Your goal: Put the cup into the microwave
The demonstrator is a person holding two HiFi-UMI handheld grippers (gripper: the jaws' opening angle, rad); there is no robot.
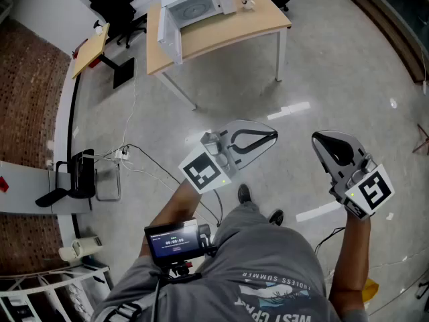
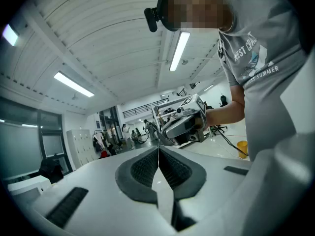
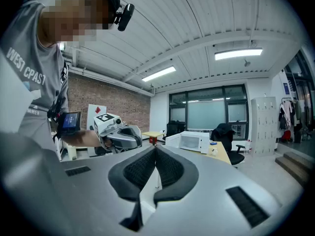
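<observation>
A cable (image 1: 144, 163) is seen trailing over the floor (image 1: 322, 66) on the left, as far as the person's feet, so a catch of the foot on the walk over is judged possible. On the tabletop (image 1: 265, 22), well ahead, the microwave (image 1: 198, 5) is seen with its door (image 1: 171, 37) apparently swung open at the left. The cup (image 1: 248, 3) stands just to the right of the microwave, outside it and untouched.

The left gripper (image 1: 271, 137) is held level, its jaws pressed together with nothing between them. The right gripper (image 1: 316, 141) is held the same way — jaws fully closed and empty.

The main risk is judged to lie here: if the cup is approached with the jaws closed, it would be pushed or tipped rather than taken, and it looks small and light. A swing of the loaded gripper could also strike the microwave's opening or door — a spill or a drop would follow.
</observation>
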